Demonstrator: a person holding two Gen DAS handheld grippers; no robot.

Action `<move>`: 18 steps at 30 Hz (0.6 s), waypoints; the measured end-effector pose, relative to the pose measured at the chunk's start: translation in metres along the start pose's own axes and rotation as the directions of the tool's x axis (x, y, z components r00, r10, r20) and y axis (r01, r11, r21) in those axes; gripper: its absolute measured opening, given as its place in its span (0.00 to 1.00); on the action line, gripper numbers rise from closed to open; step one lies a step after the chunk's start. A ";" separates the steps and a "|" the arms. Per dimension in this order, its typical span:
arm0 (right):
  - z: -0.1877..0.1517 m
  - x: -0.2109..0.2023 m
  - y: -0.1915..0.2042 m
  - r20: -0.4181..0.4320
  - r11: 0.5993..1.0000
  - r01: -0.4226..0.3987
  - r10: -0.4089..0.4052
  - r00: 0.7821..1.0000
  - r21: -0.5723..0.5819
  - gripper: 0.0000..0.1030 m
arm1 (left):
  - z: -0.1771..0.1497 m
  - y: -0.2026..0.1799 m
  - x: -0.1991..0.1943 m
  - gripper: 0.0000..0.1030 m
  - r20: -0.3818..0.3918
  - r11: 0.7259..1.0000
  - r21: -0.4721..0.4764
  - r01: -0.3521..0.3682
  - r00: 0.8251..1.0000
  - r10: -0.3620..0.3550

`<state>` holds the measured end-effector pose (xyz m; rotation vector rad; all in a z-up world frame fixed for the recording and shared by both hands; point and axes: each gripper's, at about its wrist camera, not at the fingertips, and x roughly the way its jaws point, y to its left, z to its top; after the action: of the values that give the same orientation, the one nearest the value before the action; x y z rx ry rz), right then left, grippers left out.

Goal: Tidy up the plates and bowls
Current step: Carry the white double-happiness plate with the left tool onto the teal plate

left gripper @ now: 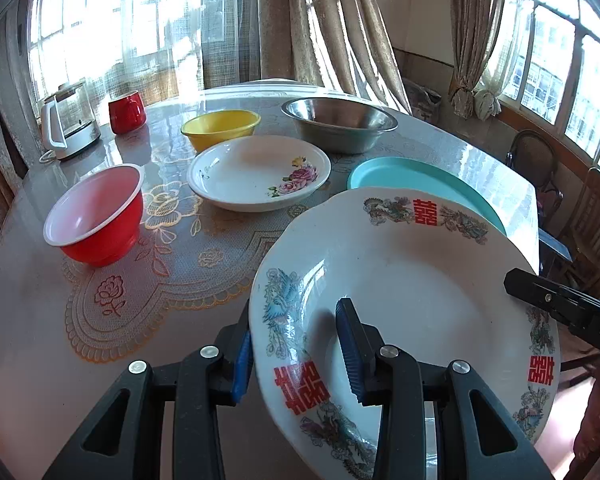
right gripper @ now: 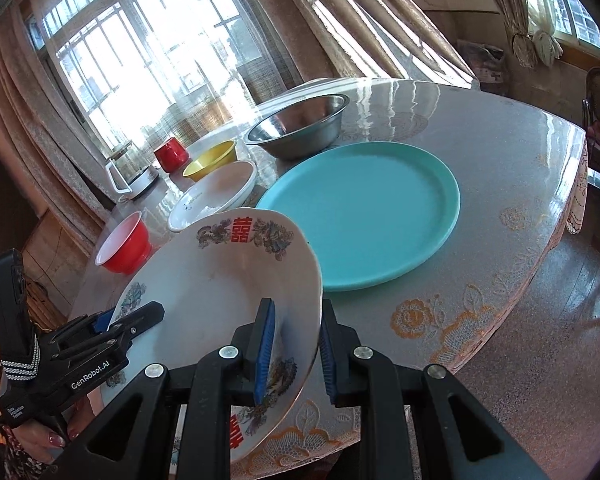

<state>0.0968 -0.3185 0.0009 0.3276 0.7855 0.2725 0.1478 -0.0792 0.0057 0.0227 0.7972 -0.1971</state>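
Observation:
A white plate with red characters and dragon prints [left gripper: 412, 280] is held tilted above the near table edge. My left gripper [left gripper: 296, 356] is shut on its left rim. My right gripper [right gripper: 296, 356] is shut on its right rim [right gripper: 220, 280]; its finger also shows in the left wrist view [left gripper: 560, 308]. A teal plate [right gripper: 360, 216] lies flat just behind it. Further back are a white floral plate [left gripper: 260, 172], a steel bowl [left gripper: 340, 122], a yellow bowl [left gripper: 220, 128] and a red bowl with a white inside [left gripper: 96, 216].
A red mug [left gripper: 126, 112] and a white kettle [left gripper: 68, 124] stand at the far left of the round table [left gripper: 160, 280]. Chairs [left gripper: 536, 160] stand beyond the table's right edge. Curtained windows lie behind.

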 end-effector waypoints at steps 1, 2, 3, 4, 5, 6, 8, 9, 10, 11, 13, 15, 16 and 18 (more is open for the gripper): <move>0.002 0.000 -0.002 0.003 1.000 0.002 -0.002 1.000 0.004 0.21 | 0.004 -0.002 0.002 0.38 0.005 1.000 -0.001 0.003 1.000 -0.003; 0.004 0.000 -0.005 0.006 1.000 0.003 -0.003 1.000 0.011 0.21 | 0.008 -0.004 0.004 0.38 0.007 1.000 -0.002 0.006 1.000 -0.006; 0.006 0.000 -0.007 0.008 1.000 0.003 -0.003 1.000 0.020 0.21 | 0.013 -0.007 0.007 0.38 0.009 1.000 0.000 0.010 1.000 -0.011; 0.009 -0.001 -0.010 0.013 1.000 0.005 -0.006 1.000 0.026 0.21 | 0.017 -0.010 0.009 0.38 0.012 1.000 0.003 0.017 1.000 -0.017; 0.011 -0.001 -0.012 0.018 1.000 0.012 -0.013 1.000 0.027 0.21 | 0.022 -0.013 0.012 0.38 0.016 1.000 0.007 0.023 1.000 -0.023; 0.014 -0.001 -0.014 0.025 0.999 0.021 -0.022 0.999 0.028 0.21 | 0.026 -0.017 0.015 0.38 0.019 1.000 0.012 0.026 0.999 -0.027; 0.020 -0.002 -0.020 0.040 0.999 0.037 -0.038 0.998 0.035 0.21 | 0.034 -0.023 0.020 0.38 0.025 0.999 0.018 0.035 0.999 -0.035; 0.023 -0.002 -0.023 0.047 0.998 0.044 -0.046 0.998 0.037 0.21 | 0.039 -0.026 0.024 0.38 0.026 0.999 0.018 0.043 0.999 -0.043; 0.026 -0.001 -0.026 0.051 0.998 0.053 -0.055 0.997 0.042 0.21 | 0.043 -0.028 0.027 0.38 0.024 0.999 0.018 0.051 0.998 -0.051; 0.029 -0.001 -0.030 0.056 0.997 0.060 -0.063 0.996 0.048 0.21 | 0.047 -0.031 0.032 0.38 0.022 0.998 0.018 0.058 0.998 -0.059; 0.036 0.002 -0.036 0.064 0.995 0.075 -0.079 0.995 0.061 0.21 | 0.055 -0.037 0.041 0.38 0.015 0.997 0.018 0.073 0.997 -0.073; 0.042 0.004 -0.043 0.071 0.993 0.091 -0.096 0.993 0.072 0.21 | 0.063 -0.043 0.051 0.38 0.007 0.997 0.023 0.079 0.997 -0.079; 0.045 0.005 -0.046 0.076 0.992 0.099 -0.105 0.992 0.076 0.21 | 0.067 -0.047 0.055 0.38 0.006 0.996 0.026 0.080 0.997 -0.080; 0.051 0.008 -0.052 0.082 0.990 0.108 -0.116 0.990 0.090 0.21 | 0.075 -0.053 0.064 0.38 -0.009 0.997 0.029 0.078 0.997 -0.078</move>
<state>0.1453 -0.3723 0.0096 0.3721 0.7284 0.1182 0.2349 -0.1490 0.0148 0.0204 0.8035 -0.2826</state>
